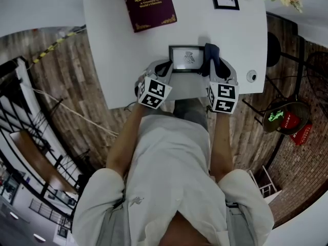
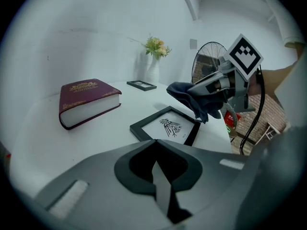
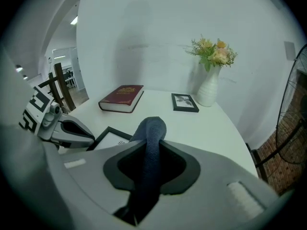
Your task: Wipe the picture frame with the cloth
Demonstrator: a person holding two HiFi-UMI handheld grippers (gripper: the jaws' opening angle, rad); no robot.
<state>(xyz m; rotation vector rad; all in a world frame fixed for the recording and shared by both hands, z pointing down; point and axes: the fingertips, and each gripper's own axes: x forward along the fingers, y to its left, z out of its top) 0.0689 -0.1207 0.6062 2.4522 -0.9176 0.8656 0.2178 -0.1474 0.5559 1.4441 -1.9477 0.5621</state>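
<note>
From my remote seat this reads as a home-style room staged in a loft-like building. A white table carries a maroon gilt-stamped book, a small framed picture and a white vase of flowers. There is wood-plank flooring, a brick wall, a standing fan and black metal railings.

We see a white table set against a plain white wall, on a floor of dark wood planks. Off its right edge we find brickwork and a black fan. Far left, a ceiling light glows in a bright corridor.
</note>
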